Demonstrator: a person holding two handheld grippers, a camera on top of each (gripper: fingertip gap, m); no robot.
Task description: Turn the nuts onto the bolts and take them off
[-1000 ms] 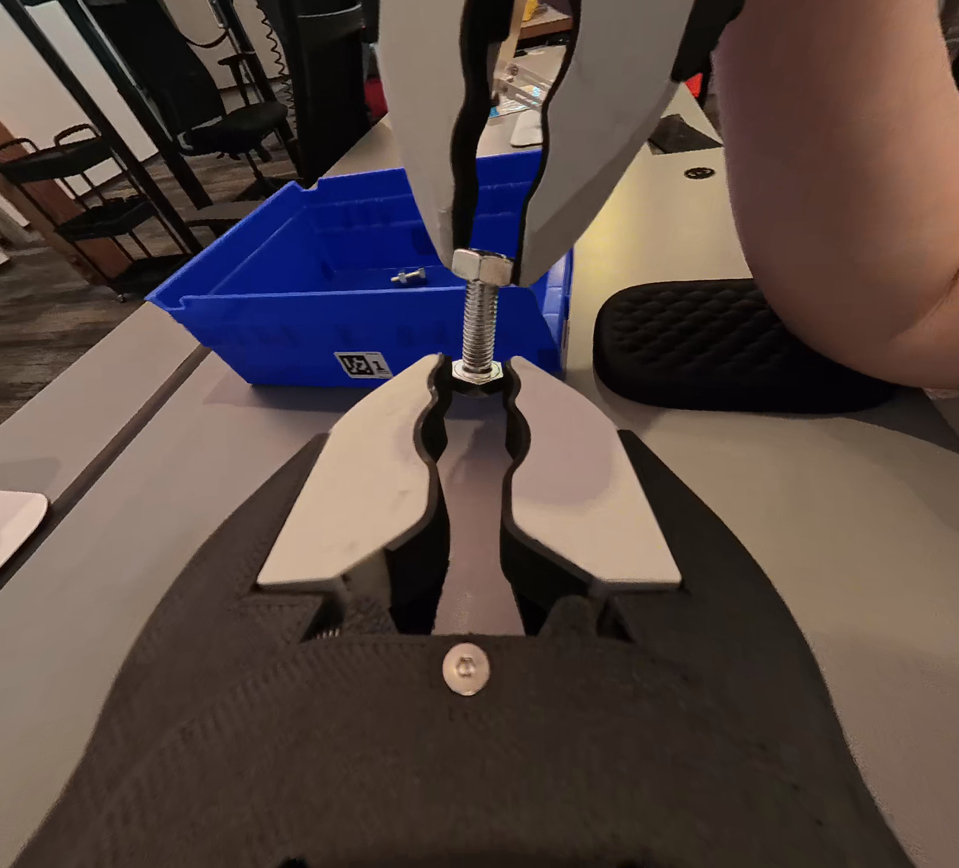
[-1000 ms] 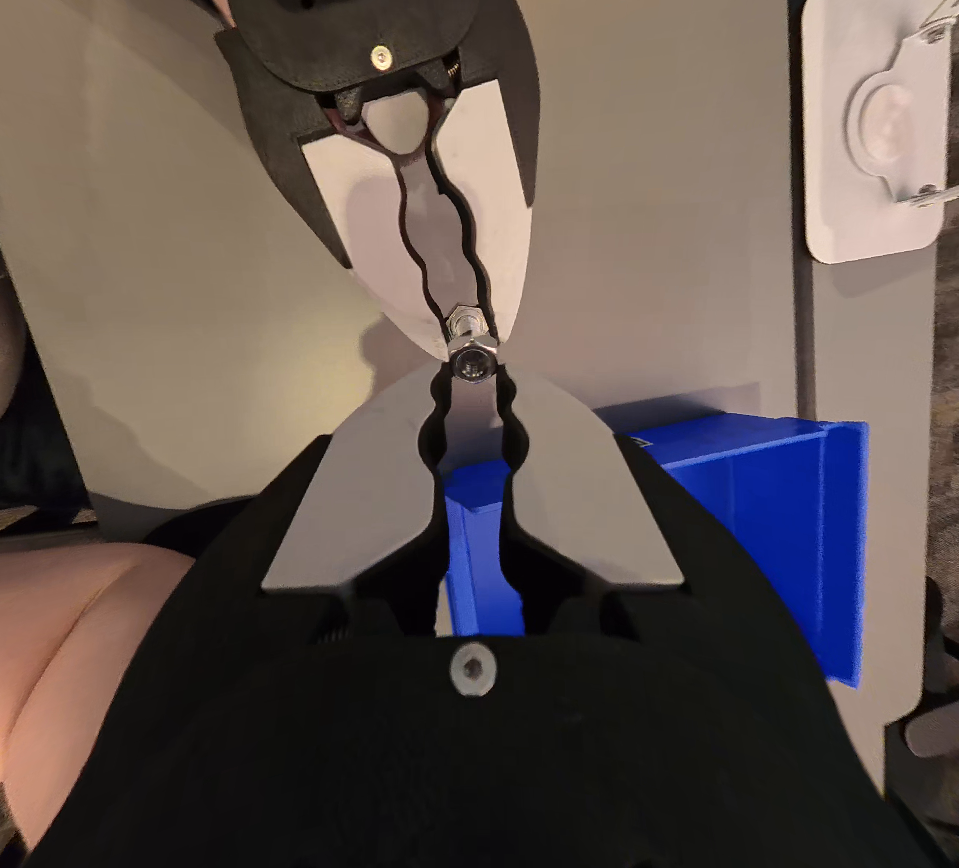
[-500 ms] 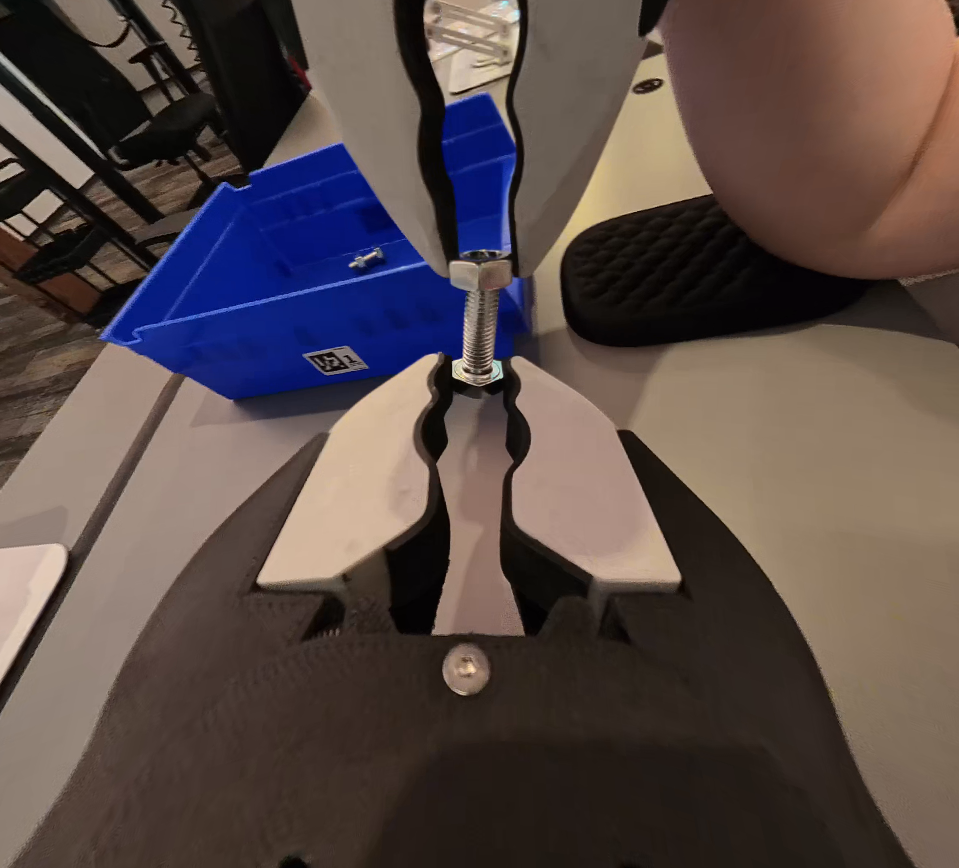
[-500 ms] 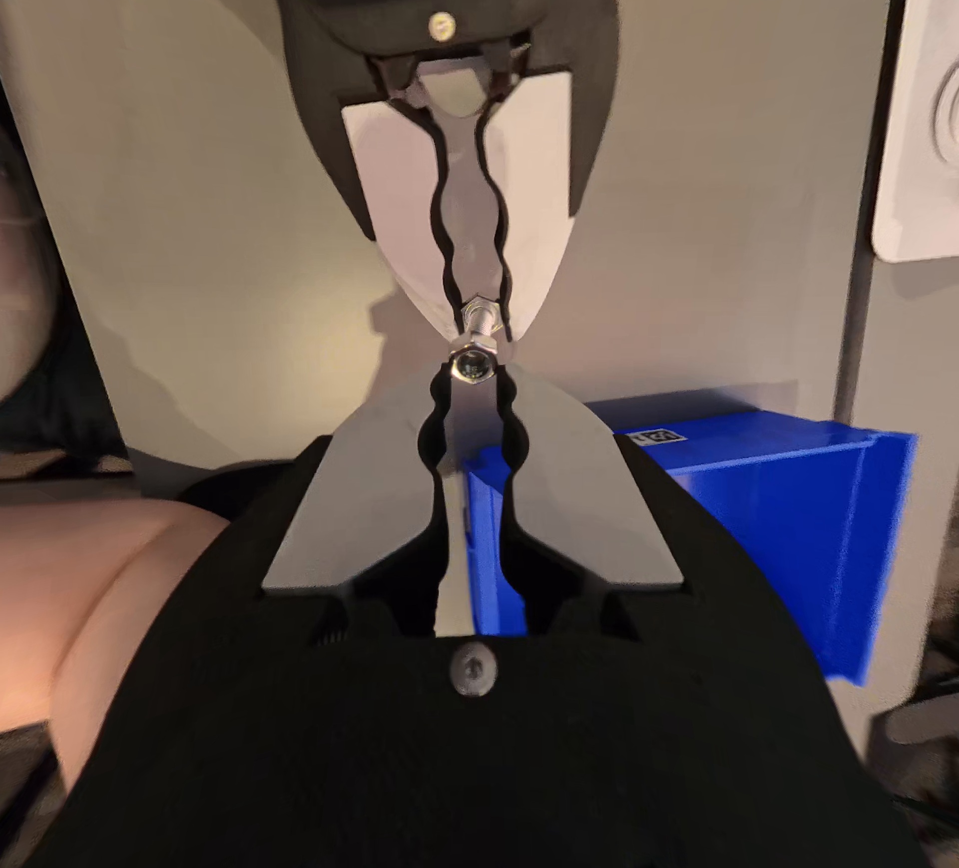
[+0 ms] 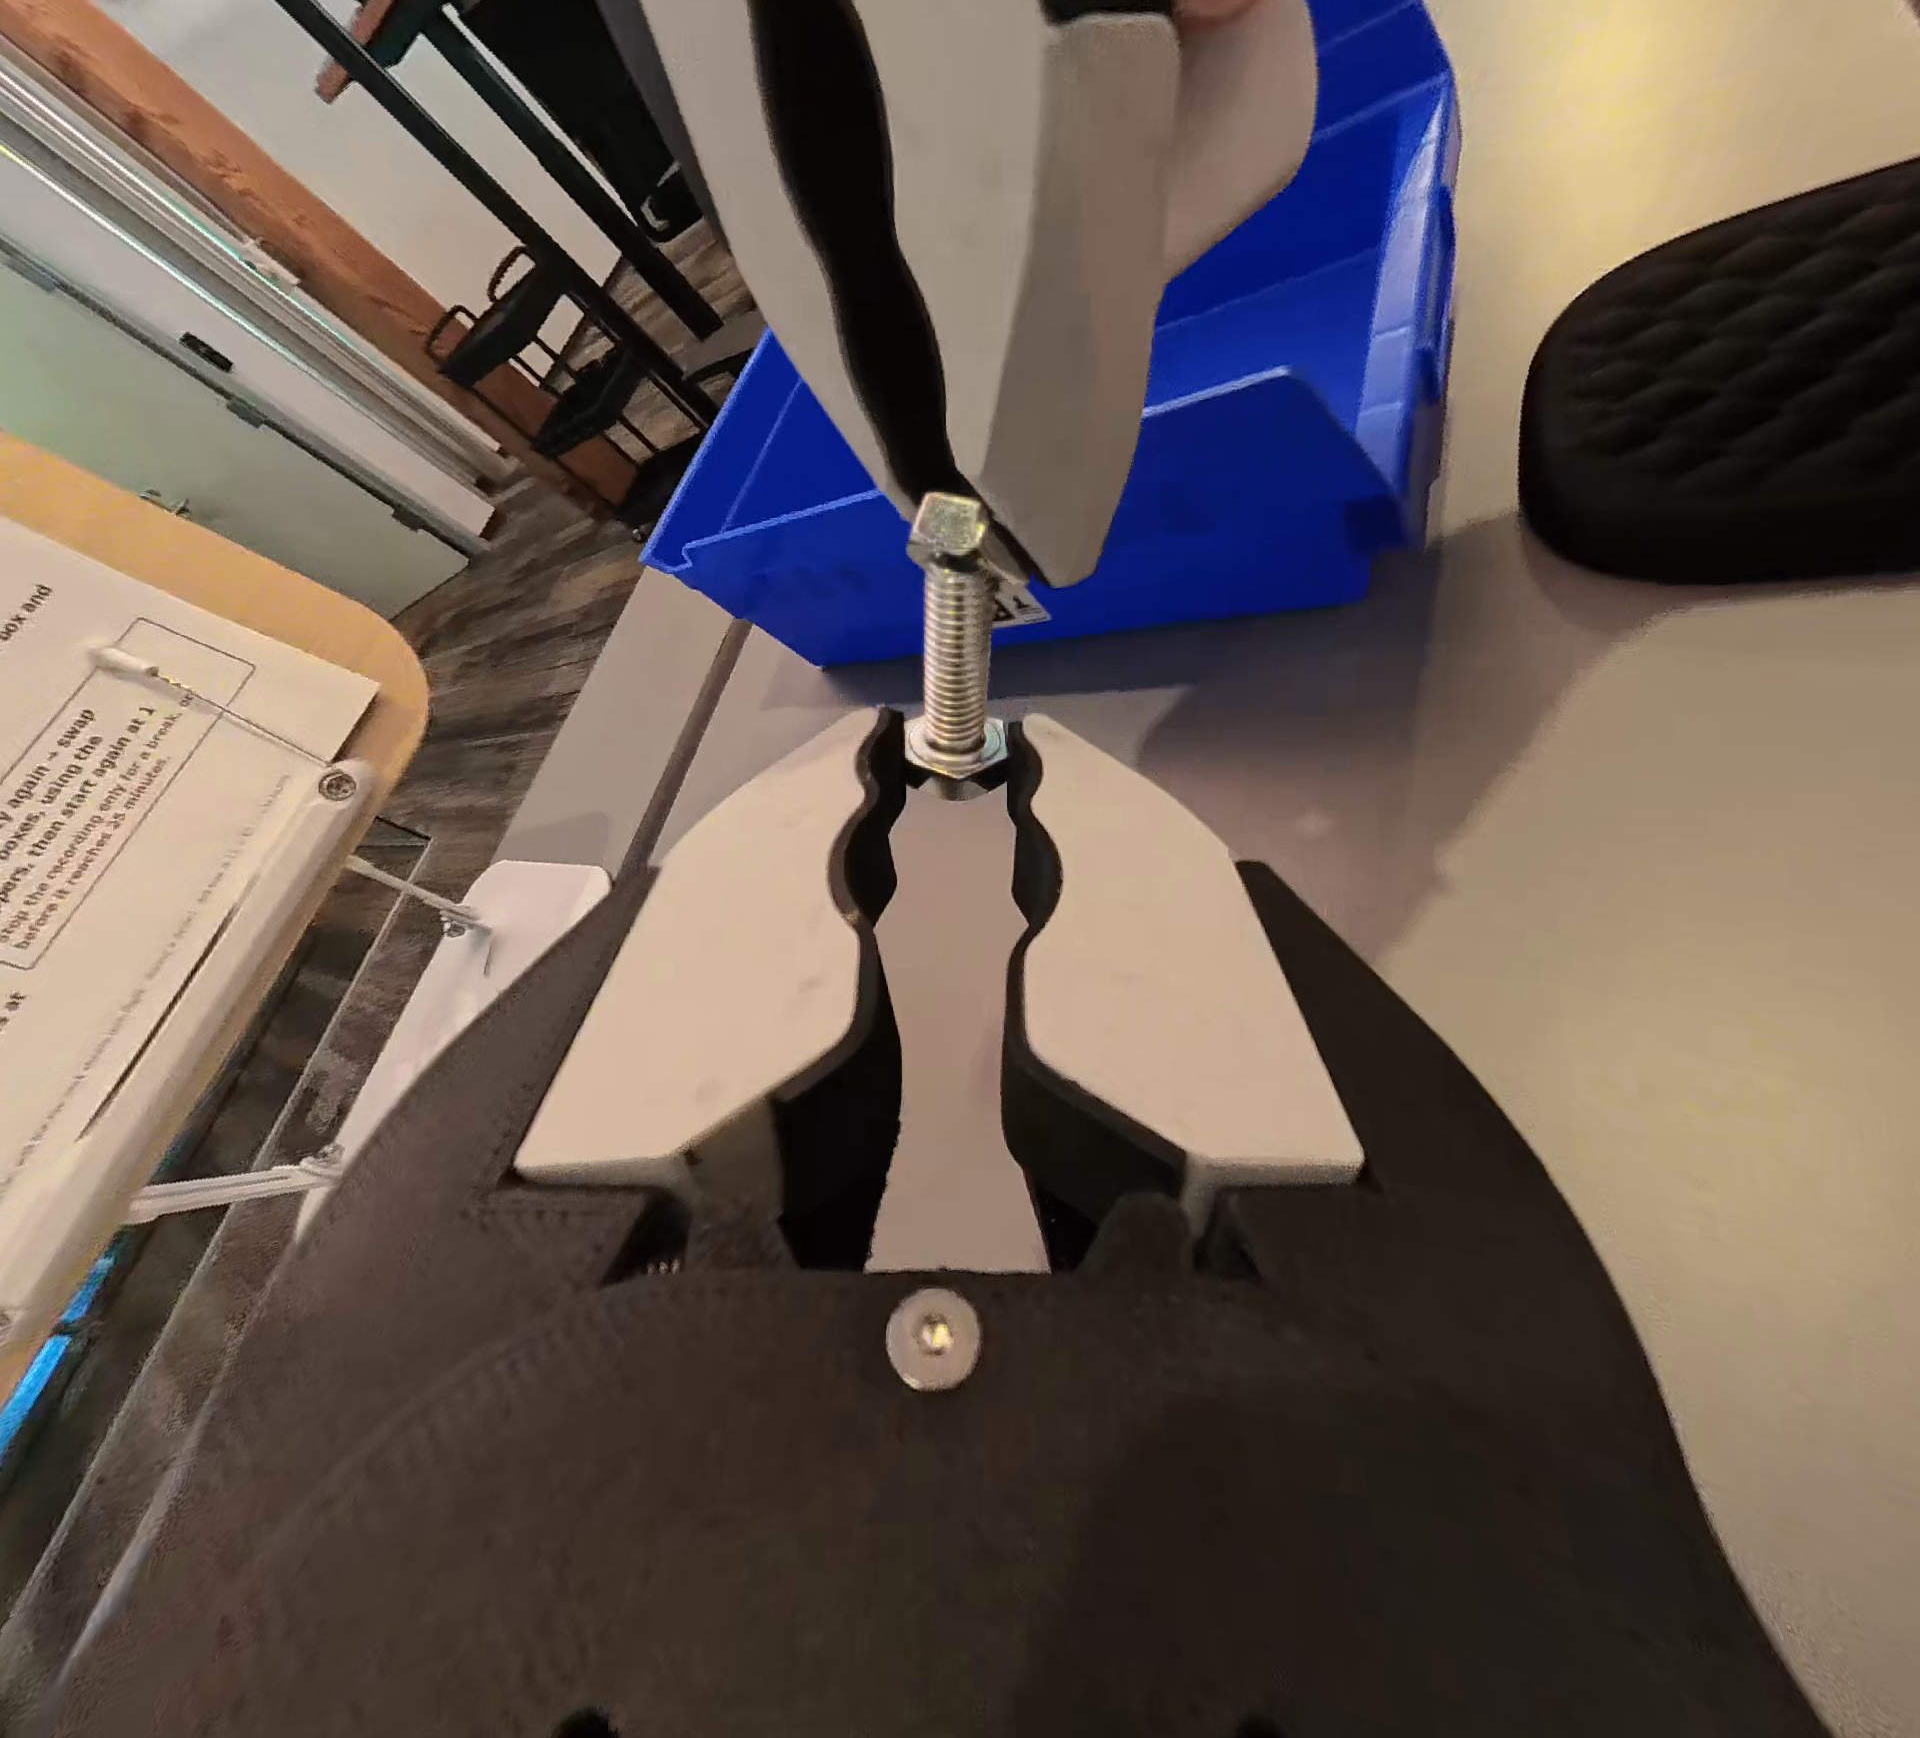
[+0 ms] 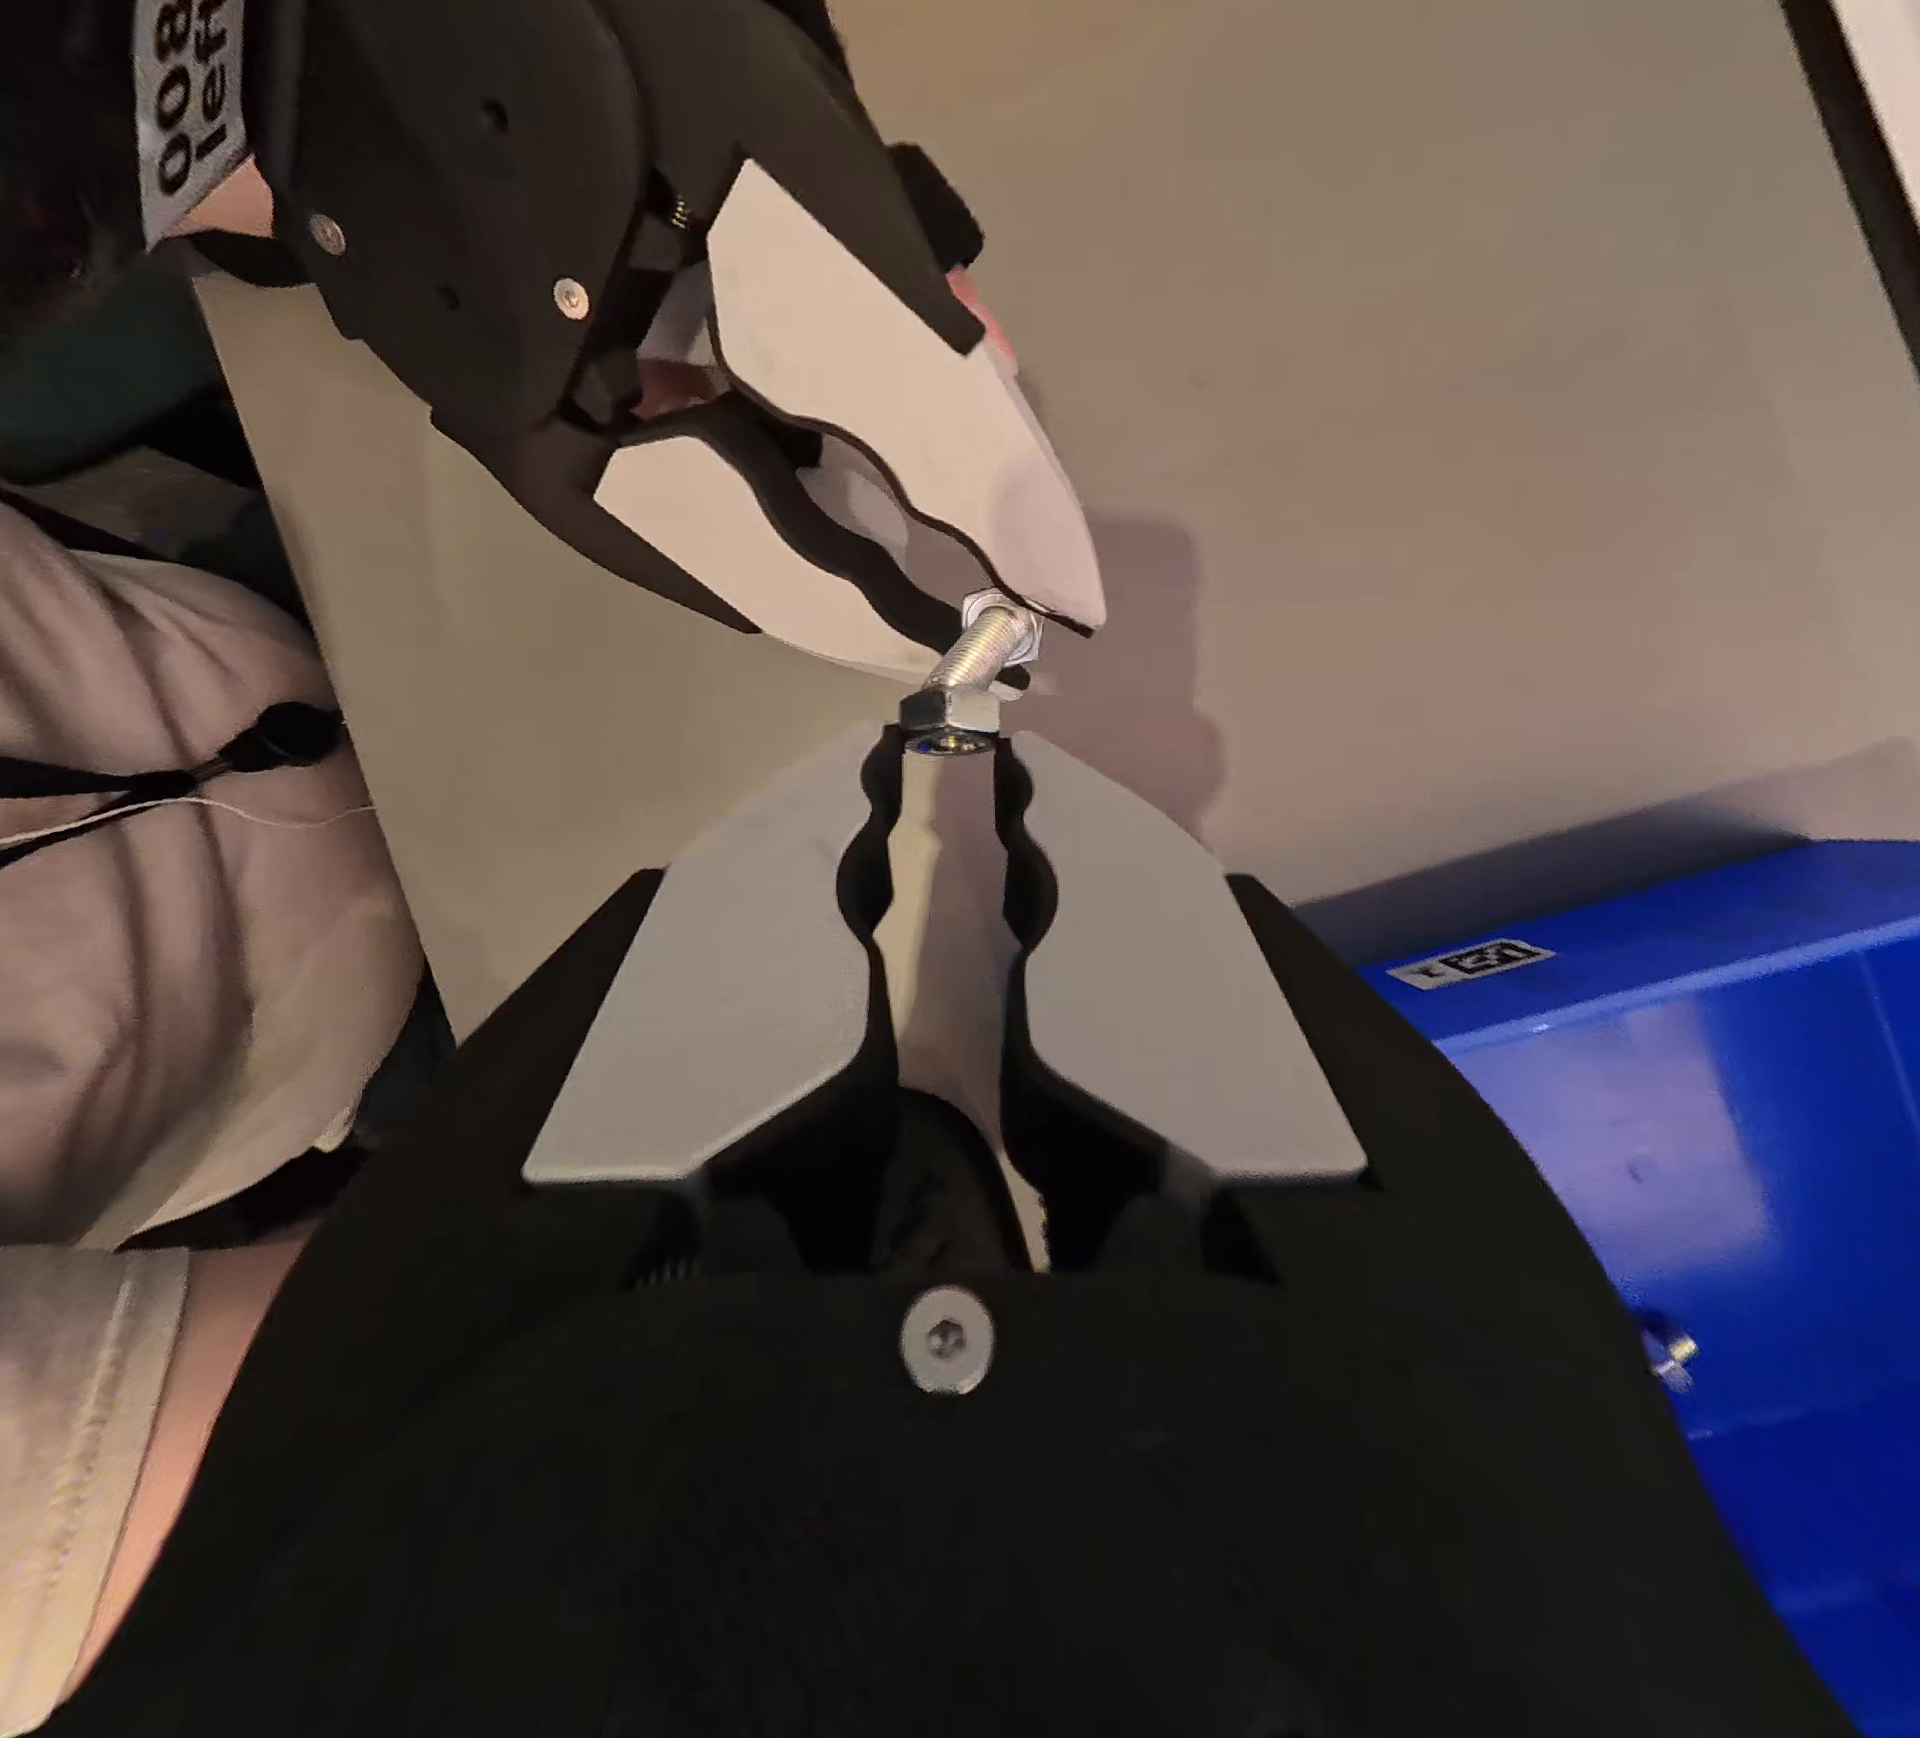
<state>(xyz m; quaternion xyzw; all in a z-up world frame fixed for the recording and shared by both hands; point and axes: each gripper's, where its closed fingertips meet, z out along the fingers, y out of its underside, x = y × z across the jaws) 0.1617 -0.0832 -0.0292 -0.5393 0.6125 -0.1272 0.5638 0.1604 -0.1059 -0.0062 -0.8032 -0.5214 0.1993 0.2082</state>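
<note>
A silver bolt (image 5: pixel 951 649) with a nut (image 5: pixel 952 756) on its thread hangs in the air between my two grippers, above the grey table (image 5: pixel 1558 909). My left gripper (image 5: pixel 952 743) is shut on the nut at the bolt's lower end. My right gripper (image 5: pixel 977 535) comes down from above and is shut on the bolt's hex head (image 5: pixel 948 530). In the right wrist view, my right gripper (image 6: pixel 948 738) pinches the hex head (image 6: pixel 940 714). The bolt (image 6: pixel 971 654) slants away to the nut (image 6: pixel 1003 623), which sits in the left gripper (image 6: pixel 1023 634).
A blue bin (image 5: pixel 1195 504) stands on the table just behind the bolt. It also shows in the right wrist view (image 6: pixel 1662 1117), with a small loose bolt (image 6: pixel 1673 1376) inside. A black padded rest (image 5: pixel 1745 400) lies at the right. A printed sheet on a stand (image 5: pixel 125 857) is at the left. Both grippers' tips are close together, under 4 cm apart.
Both grippers have rolled relative to each other around the bolt, so each view is now tilted. The right gripper now shows edge-on. Both grips have held. The sheet stand has come into the left view.
</note>
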